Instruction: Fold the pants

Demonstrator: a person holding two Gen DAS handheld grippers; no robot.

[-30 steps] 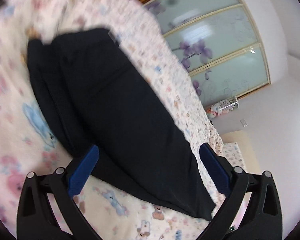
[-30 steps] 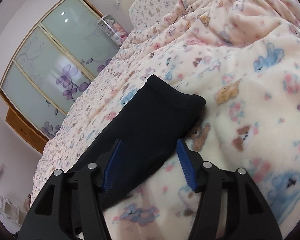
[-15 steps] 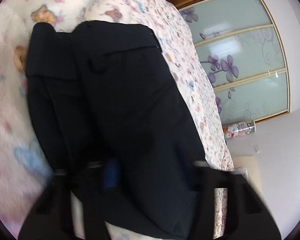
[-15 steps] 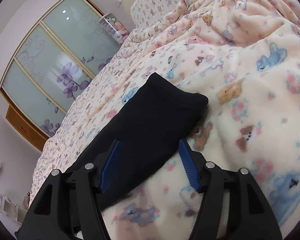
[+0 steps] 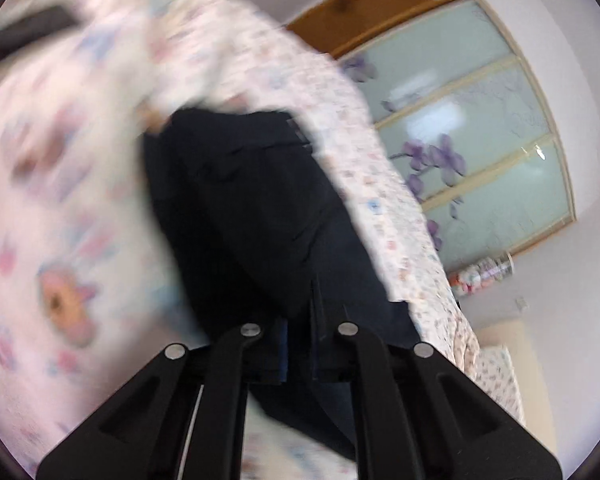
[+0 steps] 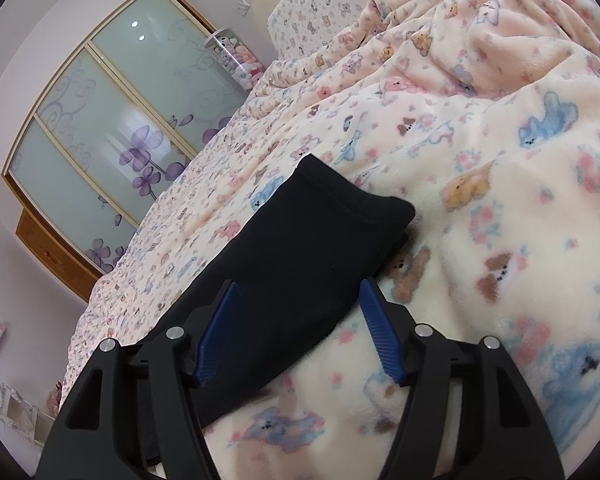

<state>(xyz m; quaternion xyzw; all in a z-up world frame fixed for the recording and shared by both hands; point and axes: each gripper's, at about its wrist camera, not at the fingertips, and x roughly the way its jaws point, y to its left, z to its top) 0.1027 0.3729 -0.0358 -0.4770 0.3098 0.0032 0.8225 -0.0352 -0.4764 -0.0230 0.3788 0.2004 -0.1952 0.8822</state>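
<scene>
Black pants (image 5: 260, 216) lie on a fleece blanket with bears; the left wrist view is blurred. My left gripper (image 5: 298, 344) is shut on a fold of the pants near their lower edge, fabric pinched between the blue pads. In the right wrist view the leg-cuff end of the pants (image 6: 320, 240) lies flat on the blanket. My right gripper (image 6: 300, 332) is open, its blue fingers (image 6: 380, 340) straddling the leg just above the cloth, holding nothing.
The pink fleece blanket (image 6: 500, 200) is rumpled into ridges at the far right. A bear-print sheet (image 6: 204, 216) runs beside the pants. A sliding-door wardrobe with purple flowers (image 6: 120, 128) and a jar of plush toys (image 6: 236, 60) stand beyond the bed.
My left gripper closed from wide open onto the pants and is moving, blurring its view. My right gripper stayed open over the leg, shifting only slightly.
</scene>
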